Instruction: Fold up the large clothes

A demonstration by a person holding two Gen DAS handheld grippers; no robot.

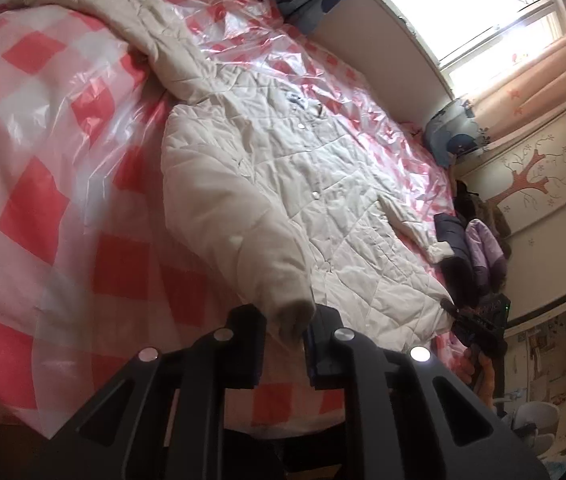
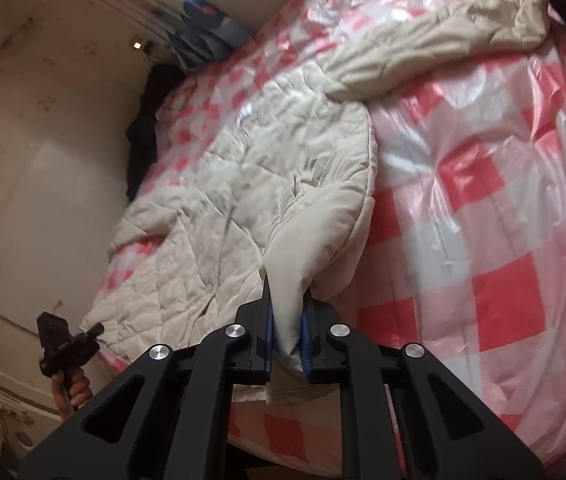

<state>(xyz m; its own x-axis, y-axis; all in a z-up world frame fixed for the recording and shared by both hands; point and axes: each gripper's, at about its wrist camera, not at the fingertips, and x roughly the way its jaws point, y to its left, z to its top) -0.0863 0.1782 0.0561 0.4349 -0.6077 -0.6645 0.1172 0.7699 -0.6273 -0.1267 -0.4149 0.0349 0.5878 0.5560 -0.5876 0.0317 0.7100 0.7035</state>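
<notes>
Quilted cream coat [image 1: 283,168] spread across the checked bed [image 1: 43,168], its hem at the near edge: your left gripper [image 1: 283,344] pinches a sleeve cuff [image 1: 295,312], your right gripper [image 2: 287,344] clamps the hem fold; soft, bulky, probably slippery, so grip seams.

Cream quilted coat [image 1: 283,184] flat on bed

Coat [image 1: 283,168] spread on bed [image 1: 43,160], clothes pile [image 1: 479,248] beside its hem.
</notes>
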